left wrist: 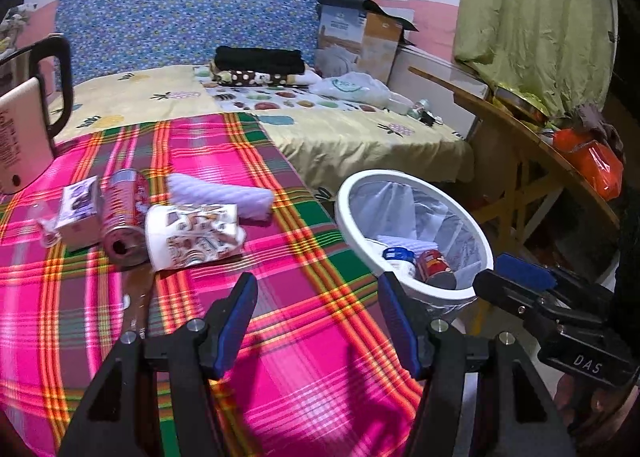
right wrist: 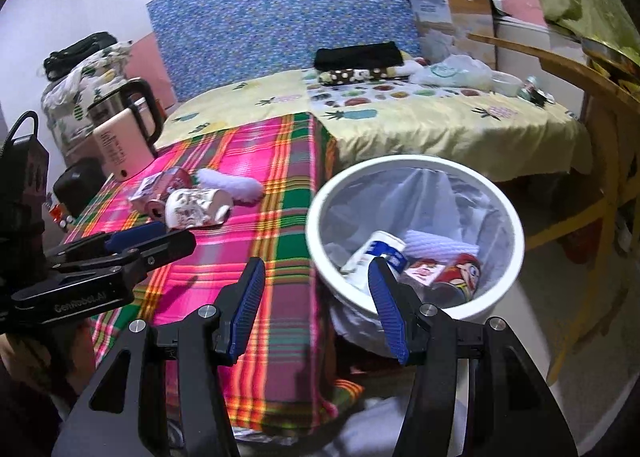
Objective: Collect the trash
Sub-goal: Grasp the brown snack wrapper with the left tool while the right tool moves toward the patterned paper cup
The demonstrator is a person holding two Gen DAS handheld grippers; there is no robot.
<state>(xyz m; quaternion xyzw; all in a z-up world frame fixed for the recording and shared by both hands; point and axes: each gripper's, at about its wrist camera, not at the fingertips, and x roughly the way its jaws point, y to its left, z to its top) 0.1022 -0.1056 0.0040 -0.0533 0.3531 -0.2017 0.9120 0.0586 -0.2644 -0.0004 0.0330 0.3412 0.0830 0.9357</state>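
Left wrist view, read from the left: a pale kettle [left wrist: 22, 133] stands at the edge of the pink plaid cloth [left wrist: 280, 337]; beside it lie a small box [left wrist: 78, 213], a red can [left wrist: 124, 217] on its side, a printed paper cup [left wrist: 192, 235] tipped over, and a white crumpled wrapper [left wrist: 224, 195] just behind the cup (possibly tissue; the blur leaves it unclear); these four are touching or nearly so; further right, the left gripper [left wrist: 316, 321] hovers over bare cloth with jaws spread wide and nothing between them; right again sits the white lined bin [left wrist: 348, 217] just off the cloth's edge, with a blue-capped bottle [left wrist: 398, 257] and another can [left wrist: 434, 263] already inside; the right gripper [right wrist: 316, 309] hangs at the bin's near rim, likewise wide and empty.

My reading: the job is partway through, between pickups; the next move calls for reaching forward-left to the cluster, closing on one item, probably the cup as nearest, and carrying it right over the bin.
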